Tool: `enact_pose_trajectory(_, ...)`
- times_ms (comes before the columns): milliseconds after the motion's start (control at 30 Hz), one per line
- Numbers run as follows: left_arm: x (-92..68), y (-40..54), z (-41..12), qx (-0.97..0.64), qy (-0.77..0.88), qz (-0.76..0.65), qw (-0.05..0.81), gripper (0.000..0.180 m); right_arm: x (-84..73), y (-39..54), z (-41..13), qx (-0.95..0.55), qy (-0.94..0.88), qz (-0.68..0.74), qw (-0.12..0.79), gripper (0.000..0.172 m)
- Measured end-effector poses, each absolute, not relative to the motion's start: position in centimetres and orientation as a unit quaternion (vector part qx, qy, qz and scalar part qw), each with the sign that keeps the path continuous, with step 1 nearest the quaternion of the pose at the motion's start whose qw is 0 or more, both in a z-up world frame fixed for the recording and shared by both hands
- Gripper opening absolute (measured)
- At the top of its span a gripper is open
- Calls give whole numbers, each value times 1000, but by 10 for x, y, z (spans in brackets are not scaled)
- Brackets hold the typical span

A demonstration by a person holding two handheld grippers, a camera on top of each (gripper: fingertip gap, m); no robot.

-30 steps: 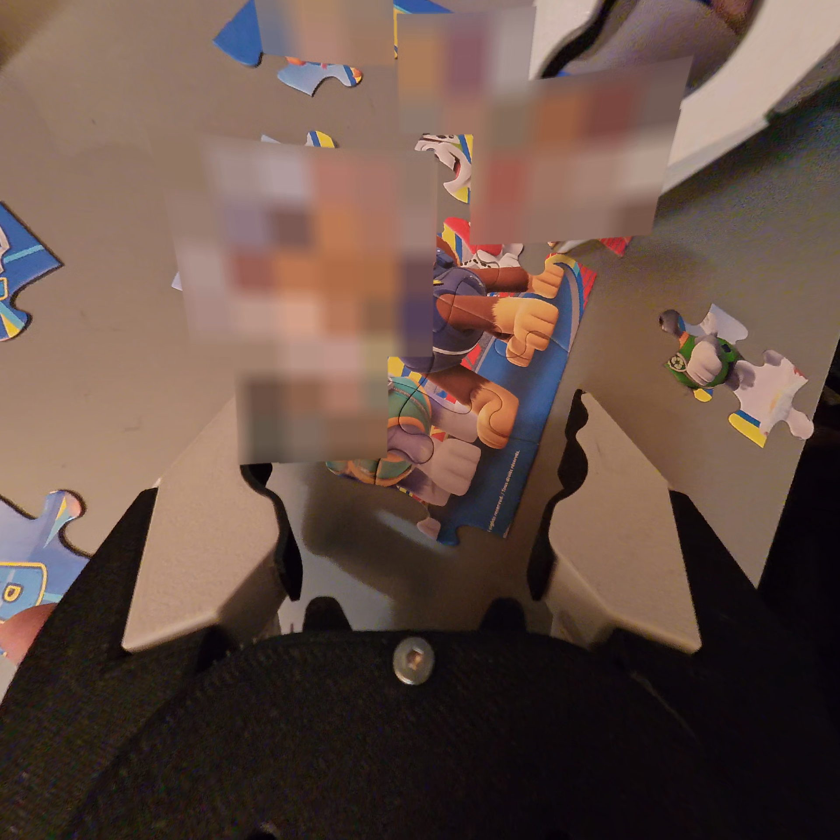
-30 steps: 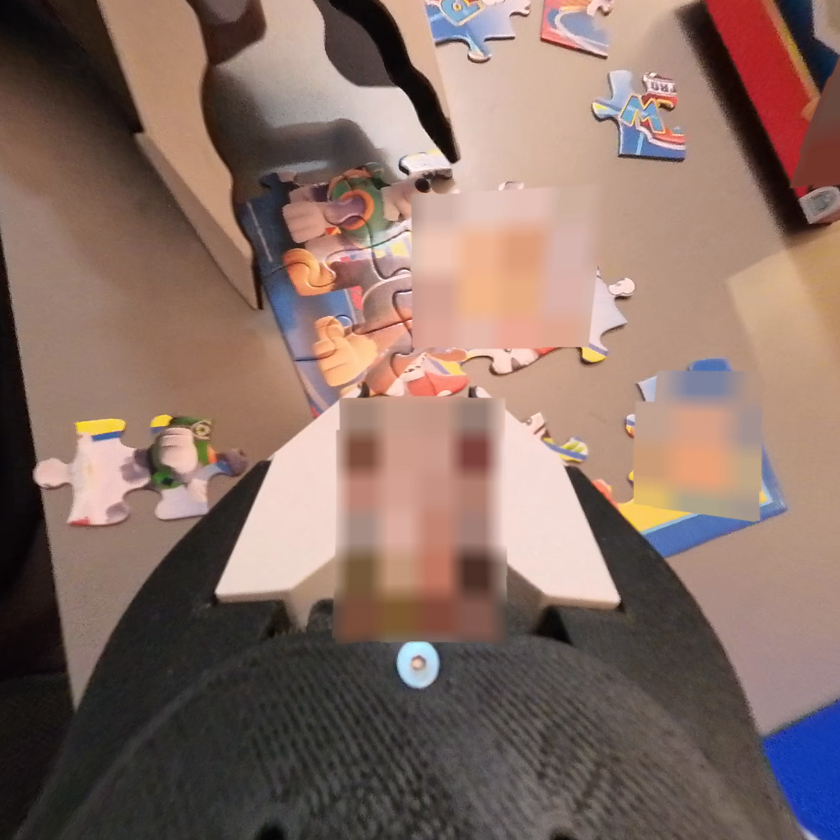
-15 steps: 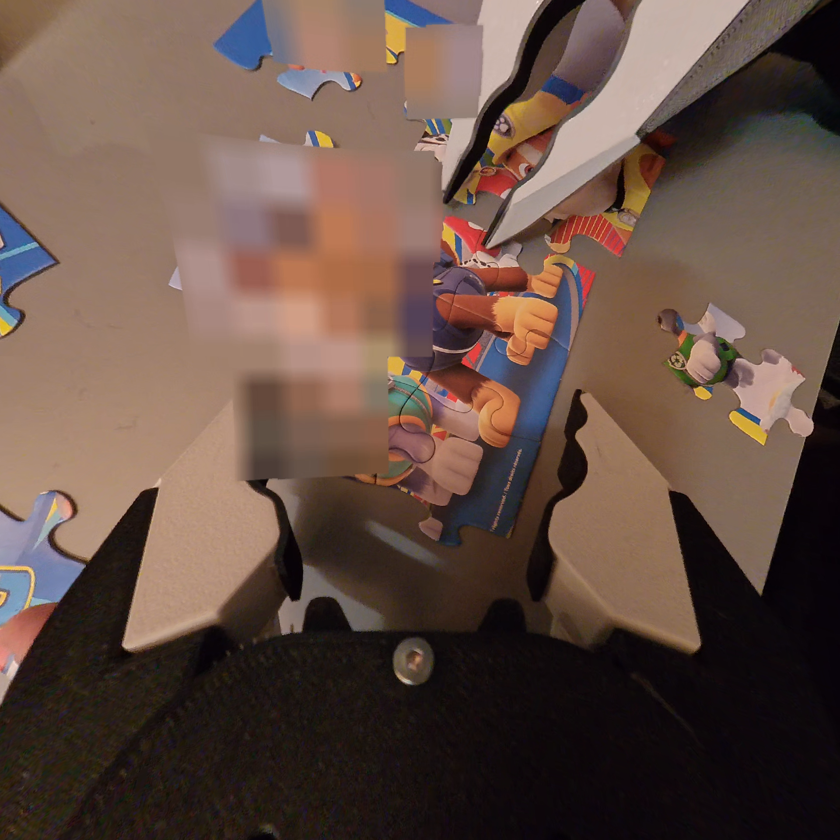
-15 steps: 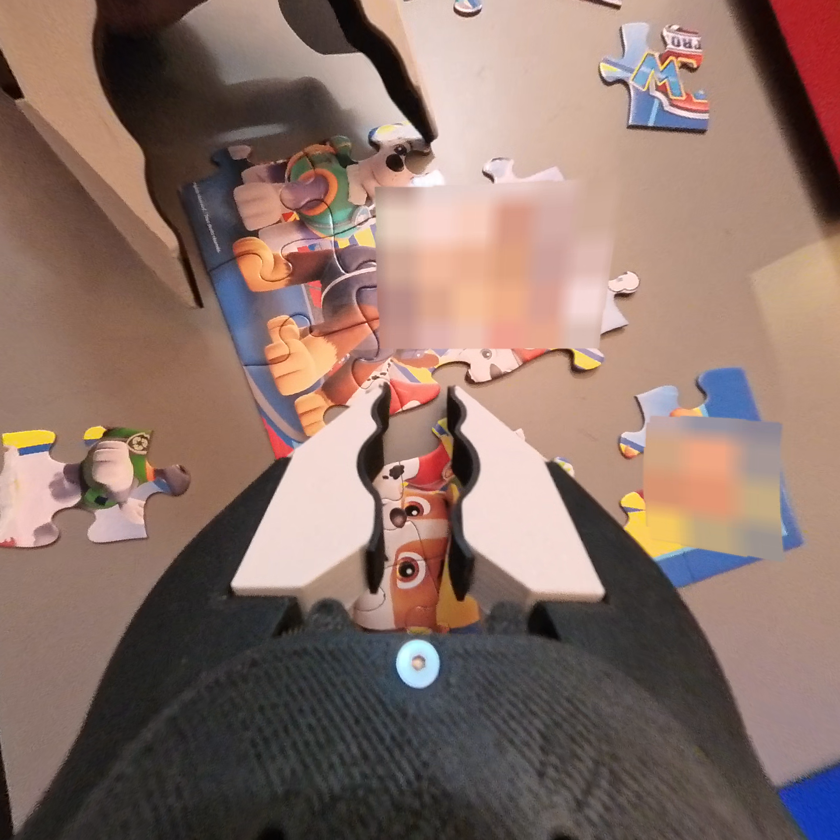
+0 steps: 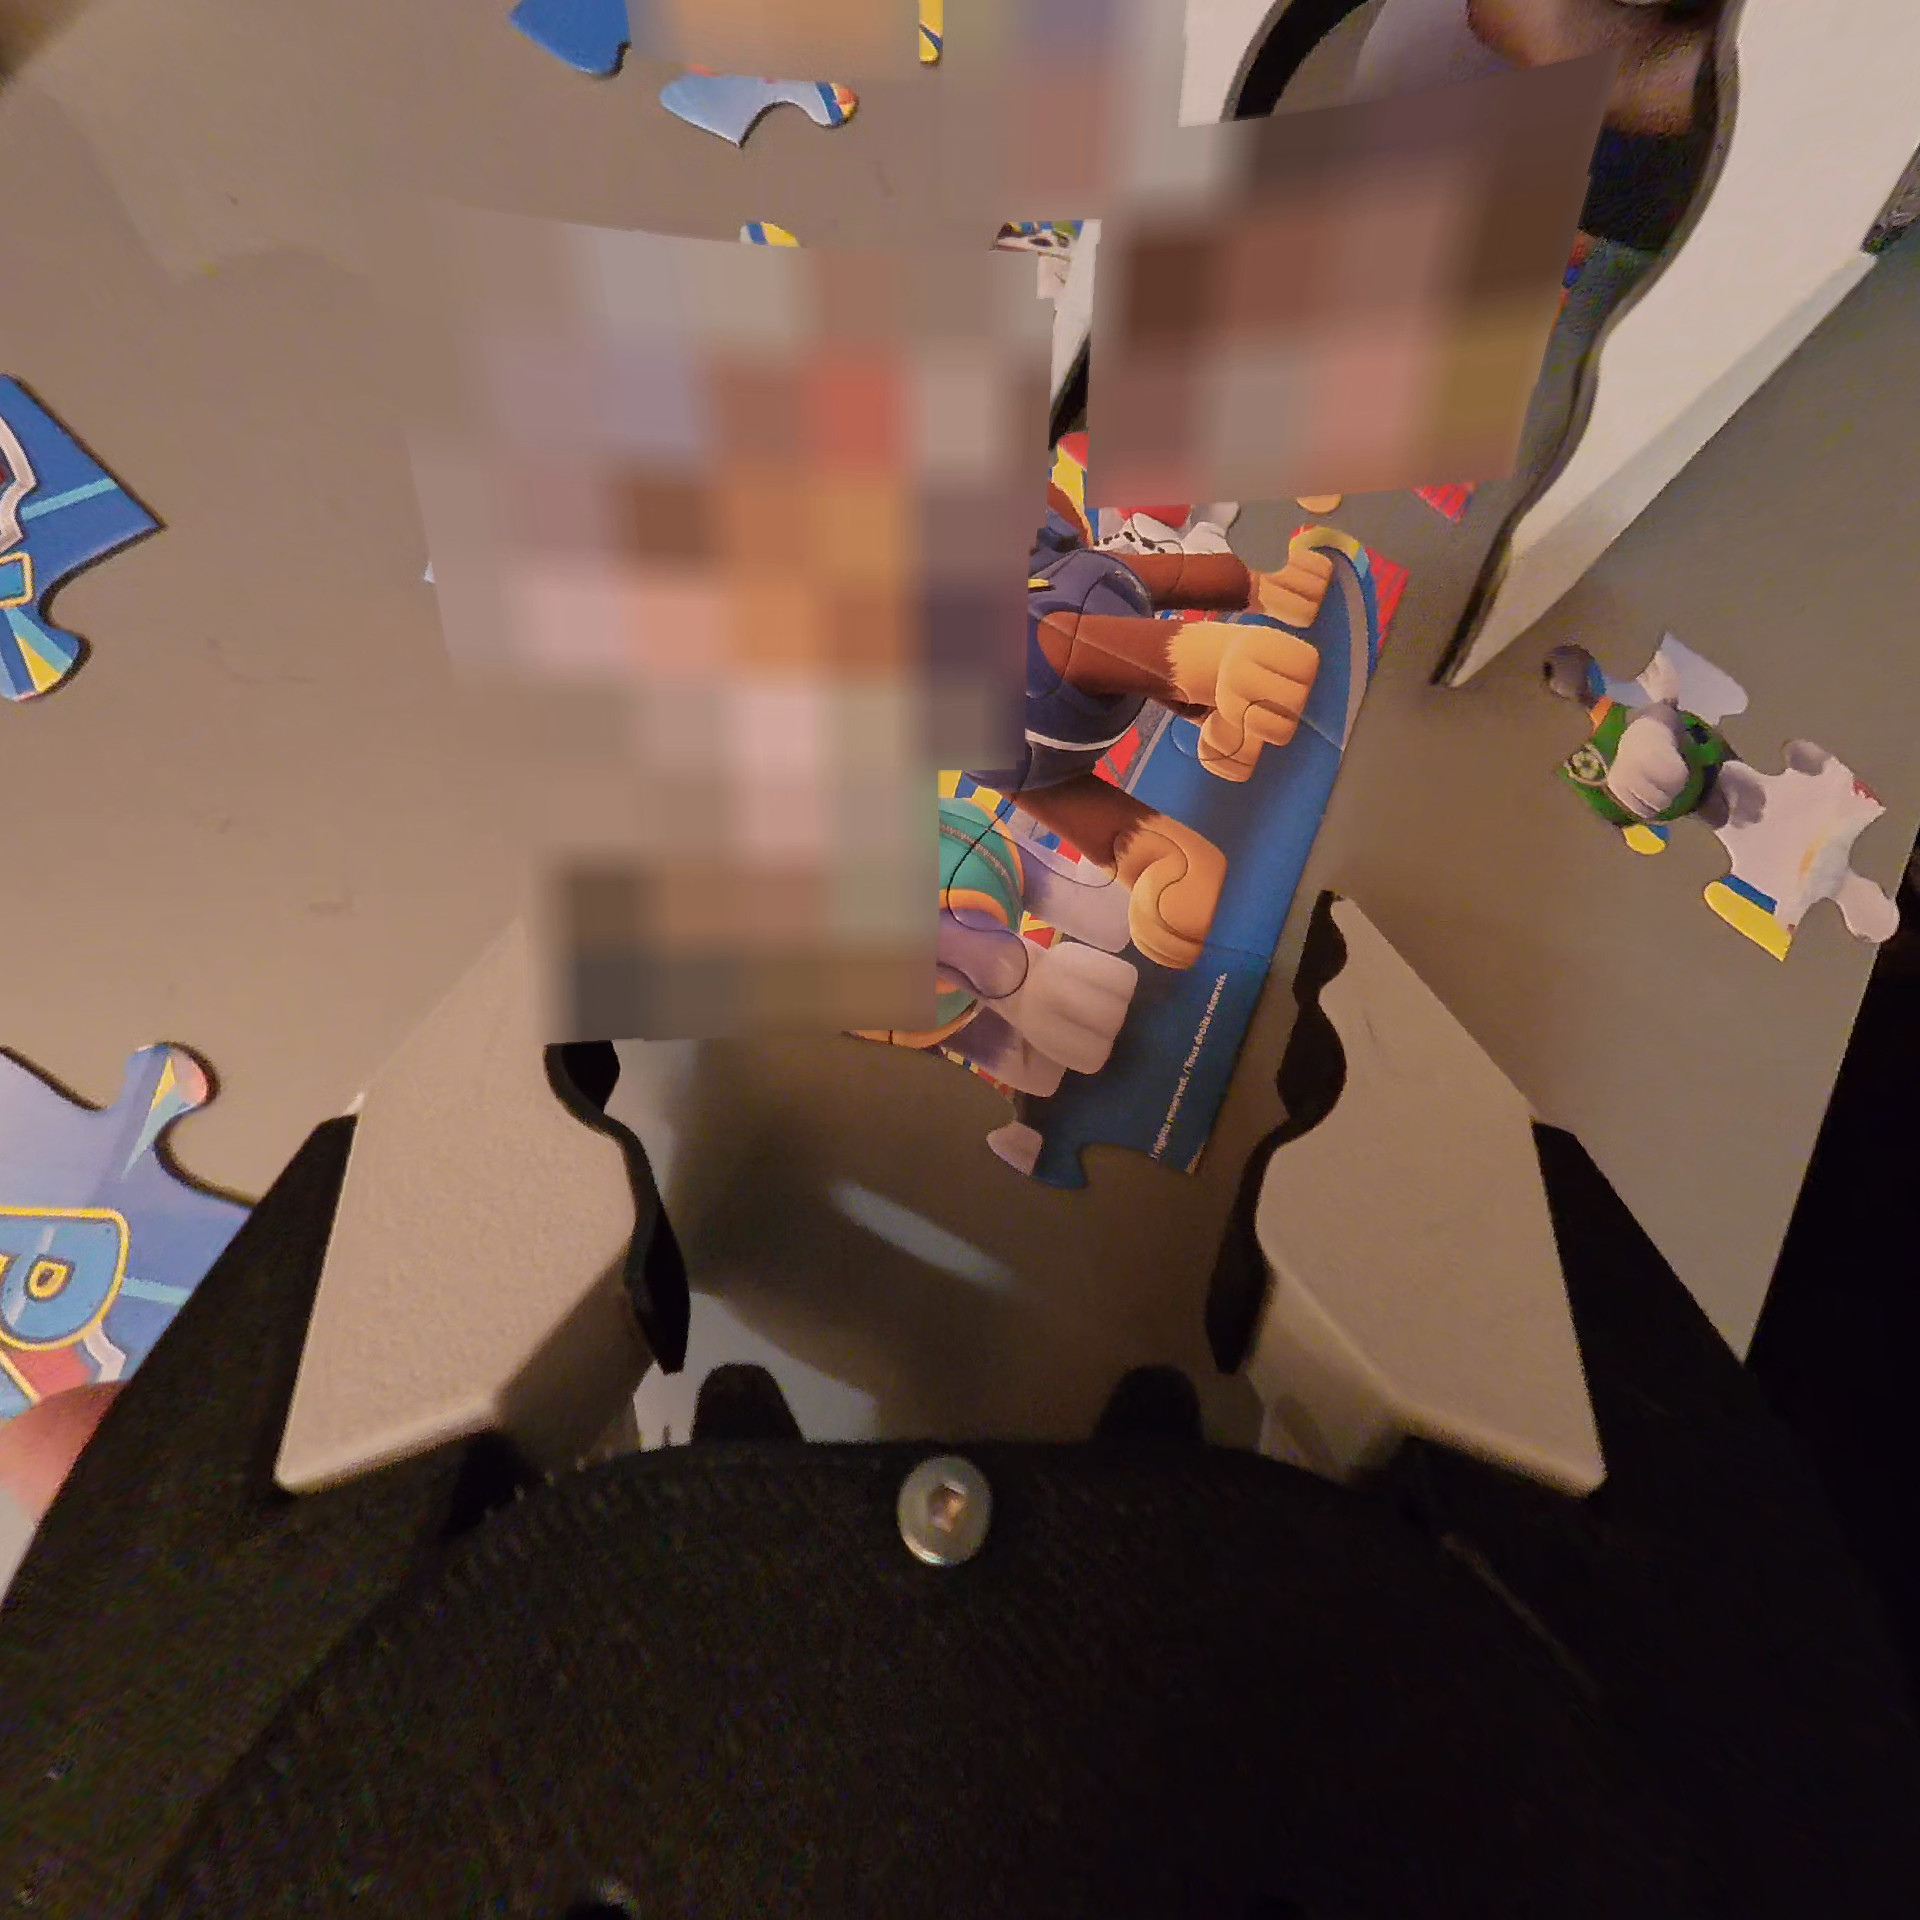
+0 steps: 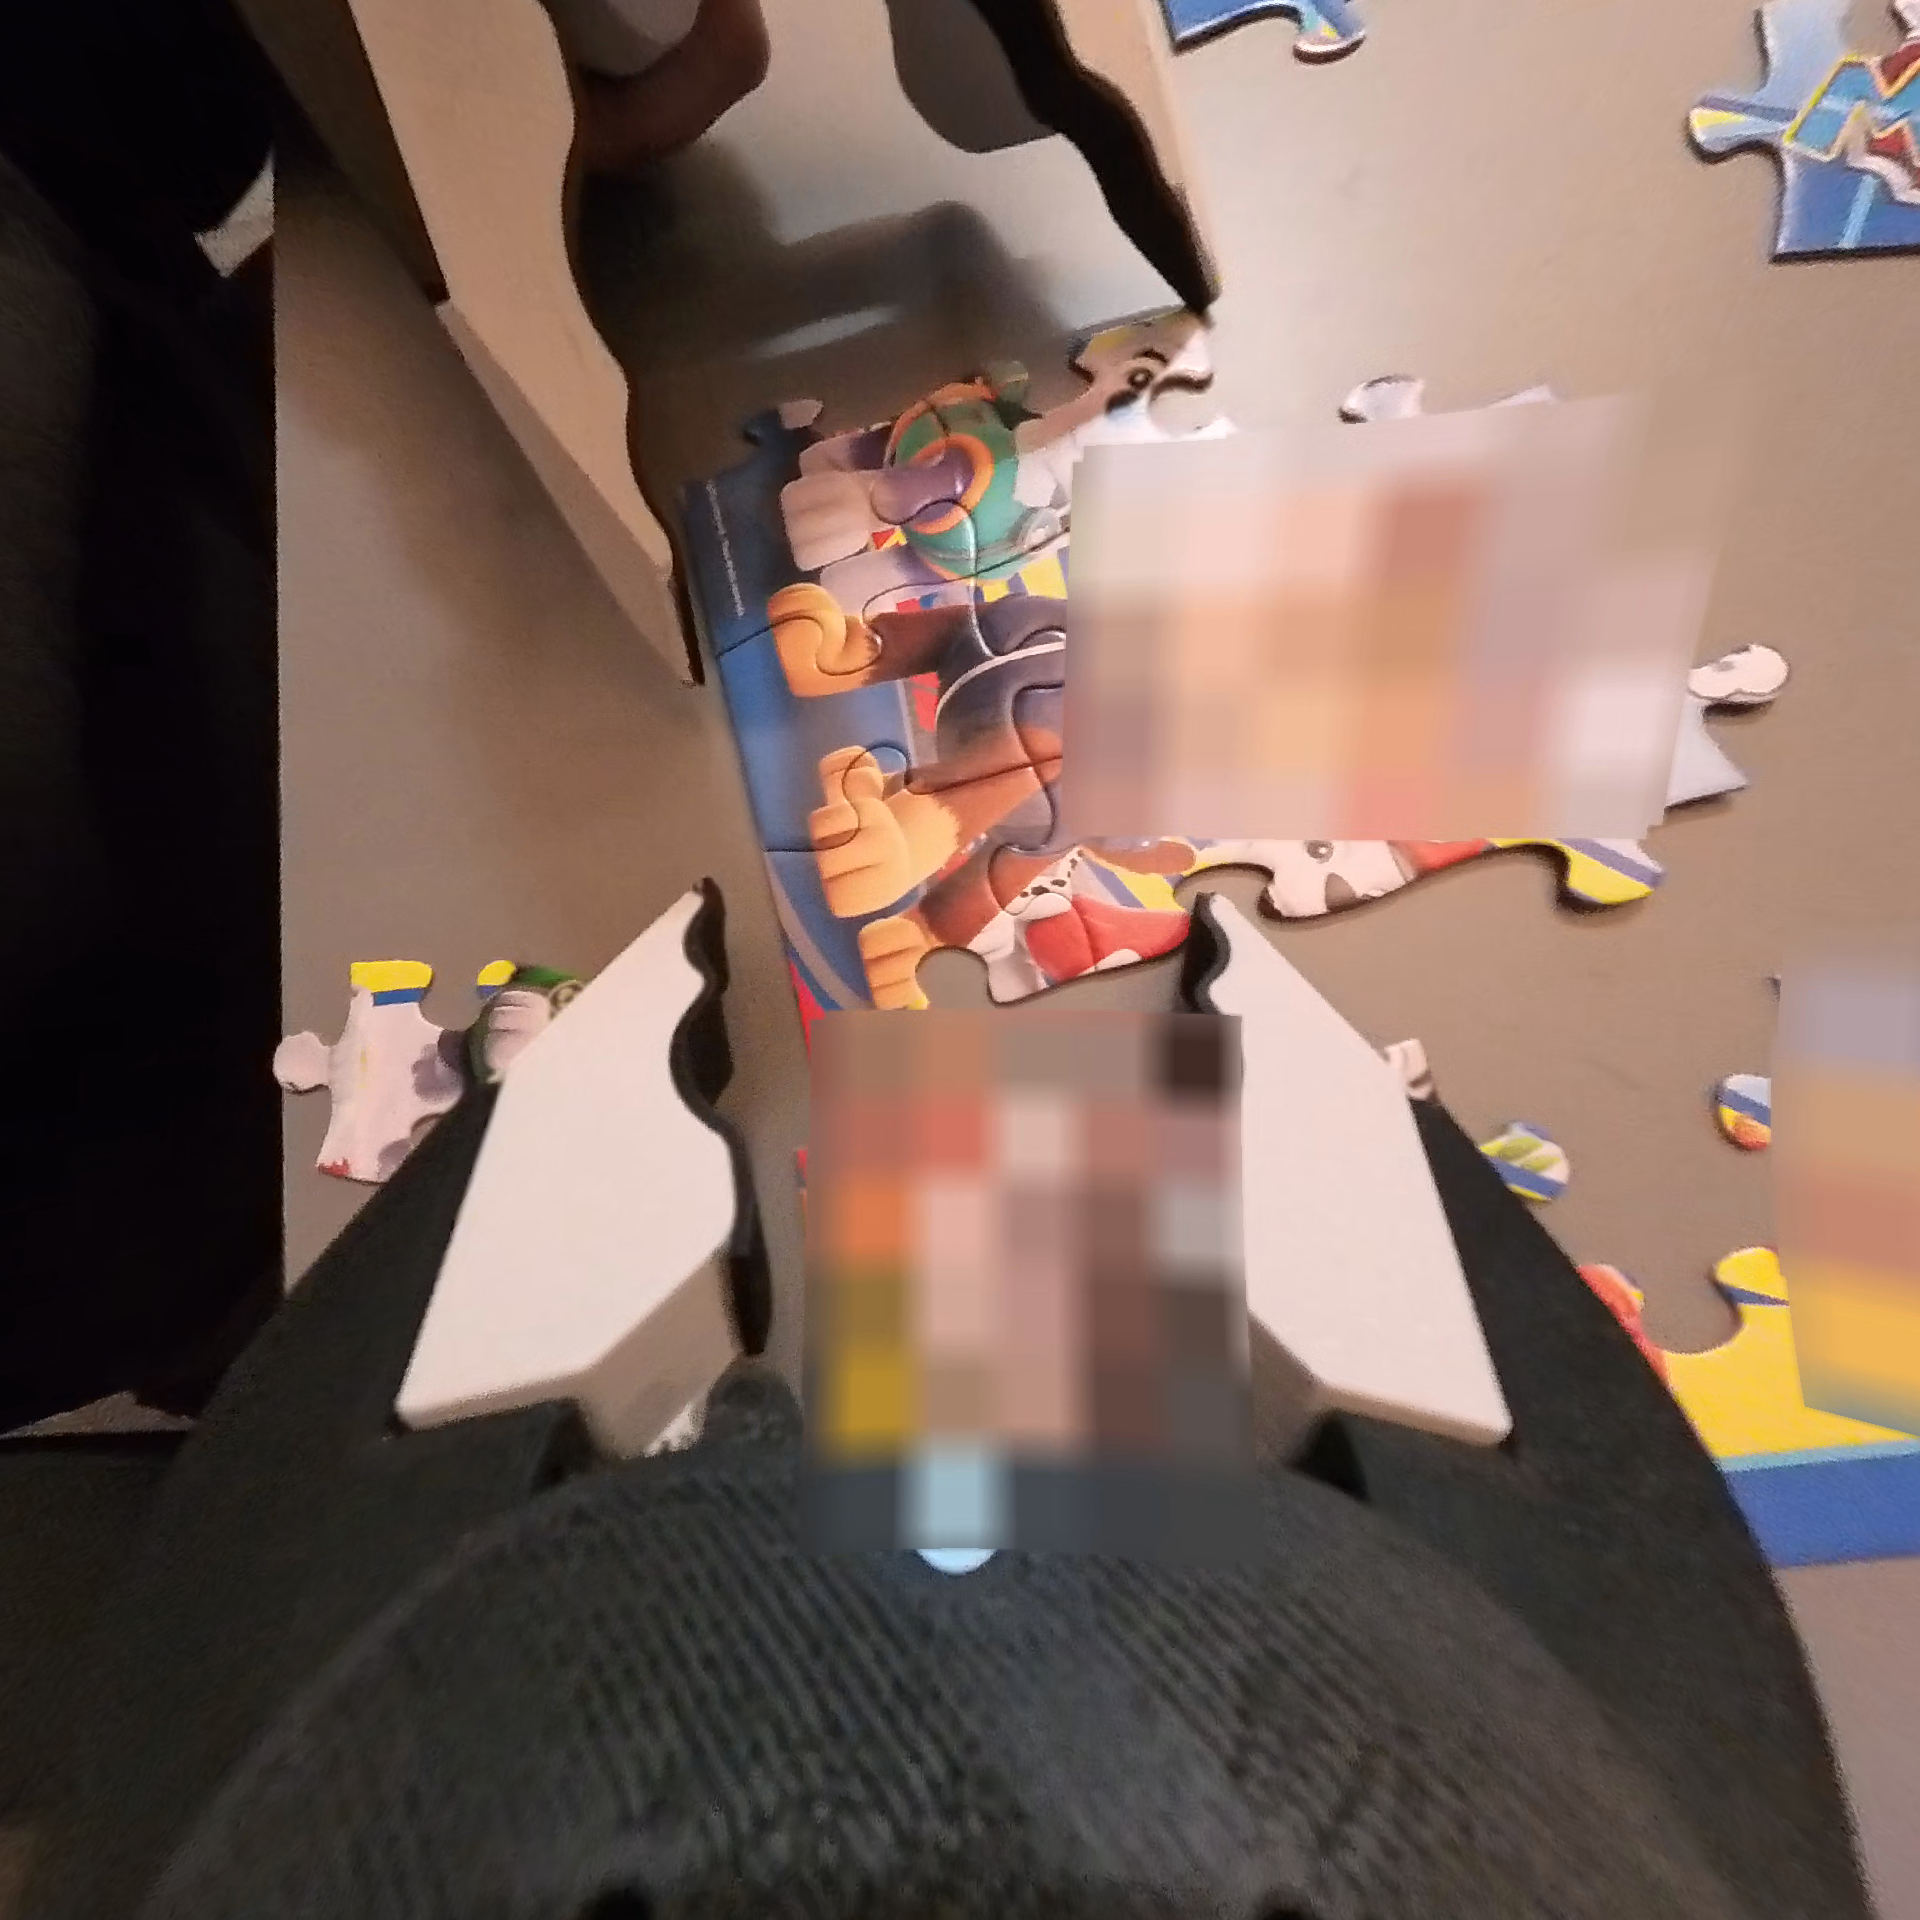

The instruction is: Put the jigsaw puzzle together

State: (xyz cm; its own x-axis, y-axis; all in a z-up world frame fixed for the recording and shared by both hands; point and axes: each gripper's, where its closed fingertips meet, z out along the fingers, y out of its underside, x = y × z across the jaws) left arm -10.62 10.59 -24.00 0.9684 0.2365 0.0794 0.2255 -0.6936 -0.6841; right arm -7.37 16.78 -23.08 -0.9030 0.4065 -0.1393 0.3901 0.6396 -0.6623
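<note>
While the joined puzzle section (image 5: 1195, 831) is lying flat near the middle of the grey table (image 5: 260, 779), both grippers are hovering over it from opposite sides with nothing in either grasp. Starting at the table's left edge in the left wrist view, two loose blue pieces (image 5: 52, 540) are sitting well apart from the section, and another blue piece (image 5: 94, 1226) is lying just beside the left gripper's own finger. The left gripper (image 5: 945, 1049) is holding its fingers spread wide, with only bare table and the near corner of the joined section showing between them; the pads are pressing on nothing, and the section's blue straight border is running just inside the right-hand finger (image 5: 1382, 1091). That wide stance looks suited to steadying or framing the assembled part rather than pinching a single piece, though this is only a judgement. Further right, the right gripper (image 6: 956, 935) is coming in from the far side, its fingers also spread, straddling the end of the section where a rounded socket is showing; a masked patch is covering what lies between its fingers nearer the body, so whether a piece is lying there I cannot tell. Toward the table's right edge, a loose green-and-white piece (image 5: 1714, 800) is resting by itself, apart from the section and just beside the right gripper's outer finger.
</note>
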Motion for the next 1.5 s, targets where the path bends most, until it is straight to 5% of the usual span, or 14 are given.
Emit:
enact_pose_trajectory(167, -104, 102, -242, -923, -123, 19, 363, 130, -71, 168, -238, -188, -924, 325, 70, 86)
enact_pose_trajectory(733, -101, 102, -245, -927, -113, 30, 356, 131, -67, 164, -236, -184, -928, 316, 68, 77)
enact_pose_trajectory(833, -100, 103, -244, -926, -115, 26, 358, 133, -64, 162, -233, -176, -929, 318, 66, 64)
enact_pose_trajectory(967, -93, 111, -240, -919, -120, 2, 376, 133, -62, 169, -237, -187, -936, 292, 64, 75)
enact_pose_trajectory(1500, -83, 122, -234, -910, -120, -30, 396, 126, -61, 208, -212, -274, -894, 327, 139, 63)
